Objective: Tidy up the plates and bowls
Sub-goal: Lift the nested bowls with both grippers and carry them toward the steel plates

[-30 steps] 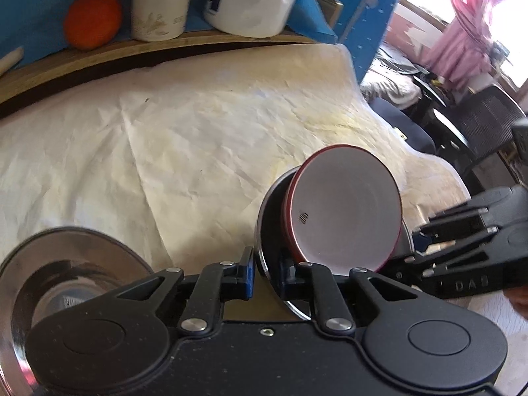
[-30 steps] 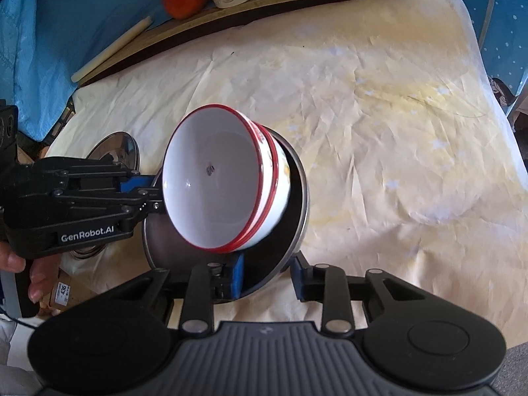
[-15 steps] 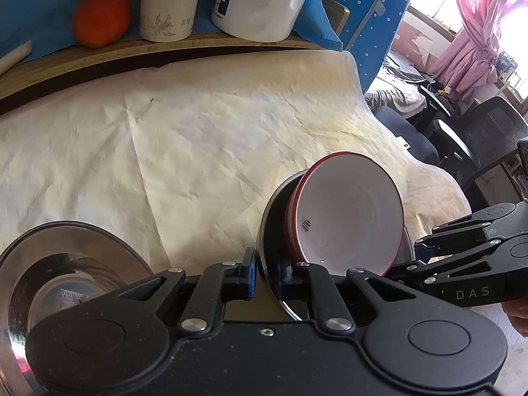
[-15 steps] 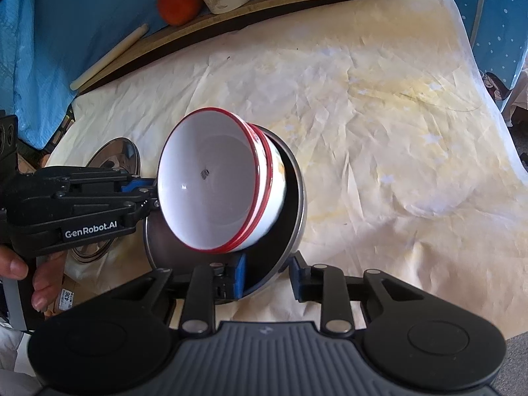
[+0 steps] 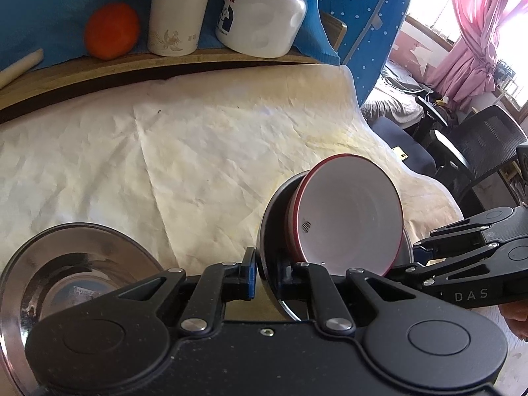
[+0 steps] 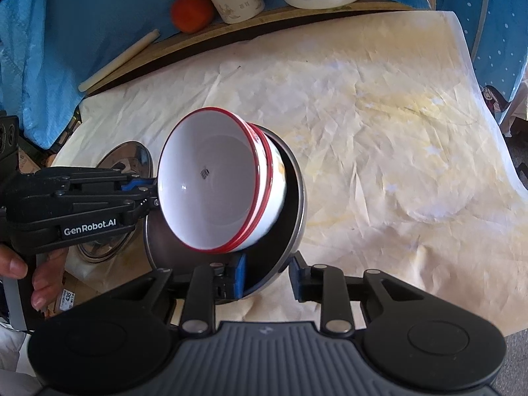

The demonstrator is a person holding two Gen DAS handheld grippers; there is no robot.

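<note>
Two nested white bowls with red rims (image 5: 349, 224) (image 6: 211, 194) lie tilted in a dark steel plate (image 5: 274, 204) (image 6: 290, 217), which is raised on a slant over the cream cloth. My left gripper (image 5: 265, 274) (image 6: 151, 194) is shut on the plate's rim on the left side. From the near right side my right gripper (image 6: 269, 277) (image 5: 412, 257) clamps the plate's wall, one pad inside and one outside. A shiny steel bowl (image 5: 76, 264) (image 6: 128, 158) sits on the cloth to the left, partly hidden by the left gripper.
A wooden shelf at the back carries an orange (image 5: 112, 31), a white flask (image 5: 178, 16) and a white jug (image 5: 260, 16). The crumpled cloth (image 6: 379, 132) covers the table. An office chair (image 5: 488, 142) stands past the right edge. A hand (image 6: 19, 267) holds the left gripper.
Both grippers keep their hold on the plate and the bowls stay tilted in it. The views have shifted only slightly.
</note>
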